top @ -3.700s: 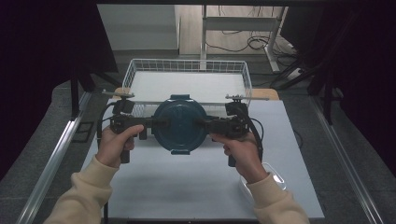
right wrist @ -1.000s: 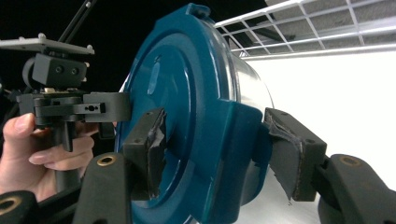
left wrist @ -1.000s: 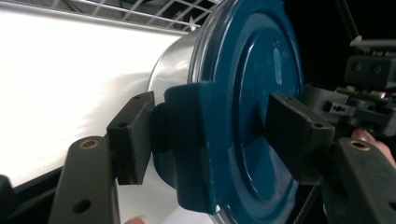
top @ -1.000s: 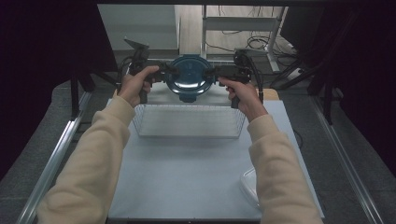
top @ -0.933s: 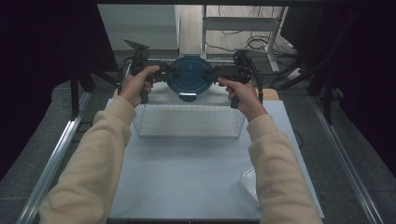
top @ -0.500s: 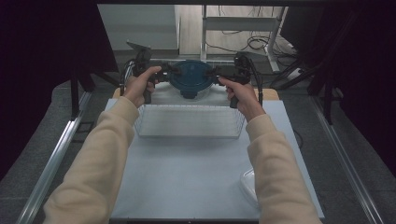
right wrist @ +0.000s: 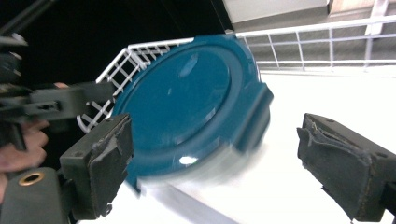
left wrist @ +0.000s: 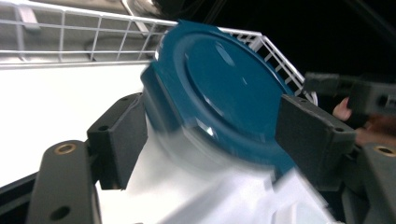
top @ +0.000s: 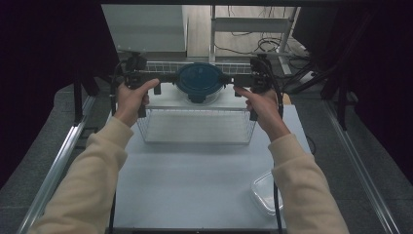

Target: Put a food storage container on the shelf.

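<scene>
A round clear container with a dark blue lid (top: pixel 199 82) sits at the far end of the white wire basket (top: pixel 195 110), motion-blurred in both gripper views. My left gripper (top: pixel 166 78) flanks it on the left and my right gripper (top: pixel 234 80) on the right. In the left gripper view the lid (left wrist: pixel 224 102) lies between the jaws of my left gripper (left wrist: pixel 212 112), which have just been opening. In the right gripper view my right gripper (right wrist: pixel 217 130) has also just been opening, and its right pad stands well off the lid (right wrist: pixel 187 107).
The basket stands on a pale blue table top (top: pixel 195 170). A clear plastic tub (top: pixel 265 196) lies near the front right corner. Metal rails run along both table sides, and a shelf with cables stands behind the basket.
The container went from the table in front of the basket to its far end. Over the last second both hands drew slightly apart and toward me, and the jaws widened off the container.
</scene>
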### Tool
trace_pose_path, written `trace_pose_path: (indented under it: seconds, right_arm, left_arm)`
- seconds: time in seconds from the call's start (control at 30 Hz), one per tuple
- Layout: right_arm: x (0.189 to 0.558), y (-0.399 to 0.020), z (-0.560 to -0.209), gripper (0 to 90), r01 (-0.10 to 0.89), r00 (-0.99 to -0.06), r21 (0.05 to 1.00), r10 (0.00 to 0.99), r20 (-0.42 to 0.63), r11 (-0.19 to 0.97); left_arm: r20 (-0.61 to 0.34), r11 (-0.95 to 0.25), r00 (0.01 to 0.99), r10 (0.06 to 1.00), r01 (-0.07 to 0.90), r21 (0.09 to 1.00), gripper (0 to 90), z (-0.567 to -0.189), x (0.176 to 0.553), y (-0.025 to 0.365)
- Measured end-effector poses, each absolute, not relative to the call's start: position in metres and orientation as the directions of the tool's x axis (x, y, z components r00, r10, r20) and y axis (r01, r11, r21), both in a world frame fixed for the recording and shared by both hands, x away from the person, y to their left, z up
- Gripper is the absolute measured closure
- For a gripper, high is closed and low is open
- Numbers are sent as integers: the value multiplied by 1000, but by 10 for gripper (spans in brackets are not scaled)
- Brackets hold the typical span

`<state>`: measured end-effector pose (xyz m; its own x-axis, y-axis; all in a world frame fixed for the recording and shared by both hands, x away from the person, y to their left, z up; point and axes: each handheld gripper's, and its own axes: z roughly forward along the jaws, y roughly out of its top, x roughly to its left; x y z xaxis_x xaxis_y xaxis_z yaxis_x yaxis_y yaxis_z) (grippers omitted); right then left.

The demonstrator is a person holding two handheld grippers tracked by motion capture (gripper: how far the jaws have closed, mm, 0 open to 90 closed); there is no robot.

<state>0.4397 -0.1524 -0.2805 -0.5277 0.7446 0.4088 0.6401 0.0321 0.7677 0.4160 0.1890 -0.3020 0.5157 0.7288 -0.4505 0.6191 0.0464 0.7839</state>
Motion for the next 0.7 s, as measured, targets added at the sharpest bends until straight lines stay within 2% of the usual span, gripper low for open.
trace_pose_path:
  seconds: [0.13, 0.4, 0.53, 0.7]
  right_arm:
    - [411, -163, -285, 127, 587, -581, 803, 747, 324, 107]
    - [350, -181, -310, 180, 489, -649, 845, 737, 186, 217]
    - [331, -193, -329, 213, 495, -666, 839, 719, 199, 226]
    - [319, -206, -352, 232, 516, -658, 826, 722, 213, 227]
  left_arm:
    - [-383, -28, 563, 732, 586, 810, 261, -308, 383, 196]
    - [-334, -83, 601, 726, 558, 825, 285, -342, 323, 202]
    - [-275, -132, 613, 741, 534, 835, 292, -357, 301, 199]
    - [-294, -135, 615, 732, 553, 822, 288, -377, 286, 199]
